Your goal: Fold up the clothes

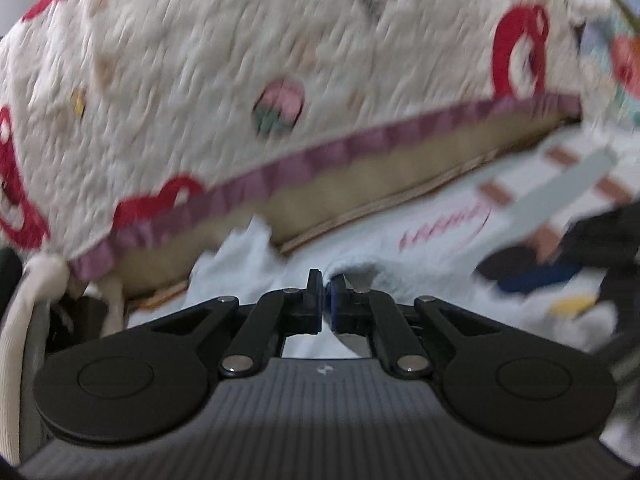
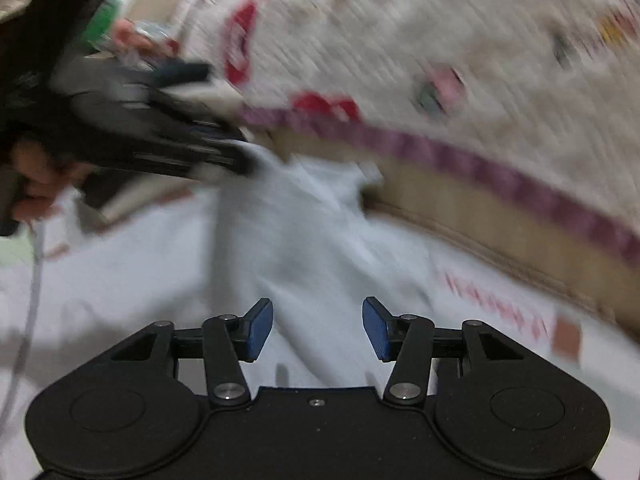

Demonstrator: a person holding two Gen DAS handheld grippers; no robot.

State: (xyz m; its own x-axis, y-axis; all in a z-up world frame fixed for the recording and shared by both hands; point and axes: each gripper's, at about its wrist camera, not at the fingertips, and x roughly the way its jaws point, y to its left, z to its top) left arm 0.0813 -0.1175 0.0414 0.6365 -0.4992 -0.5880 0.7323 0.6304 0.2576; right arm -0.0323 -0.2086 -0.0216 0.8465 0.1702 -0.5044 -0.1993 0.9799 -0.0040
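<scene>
Pinching a fold of the pale blue-white garment (image 1: 360,240), the left gripper (image 1: 326,300) has its jaws pressed together, a small ridge of cloth caught between the pads at the fingertips. In the right wrist view the same gripper shows at the upper left, held in a person's hand (image 2: 36,184), with the cloth running down from its tip as a raised band toward the lower middle of the picture. That band is the garment's long axis here: it leads from the left gripper's pinch straight toward the right gripper (image 2: 318,330).

The right gripper's blue pads stand spread apart with nothing between them; the garment lies just ahead of and beneath them, spread on the white surface (image 2: 120,280). A red scribble-like print and small brown patches show on the cloth to the right. Behind rises a quilted cover (image 1: 240,60) with red shapes and a purple trim.

My judgement: the coming move depends on the right gripper, the nearer free one, taking the band or an edge ahead of it, in line with the left's hold, so the fold can be carried evenly. Both views are blurred, so finer edges cannot be told.
</scene>
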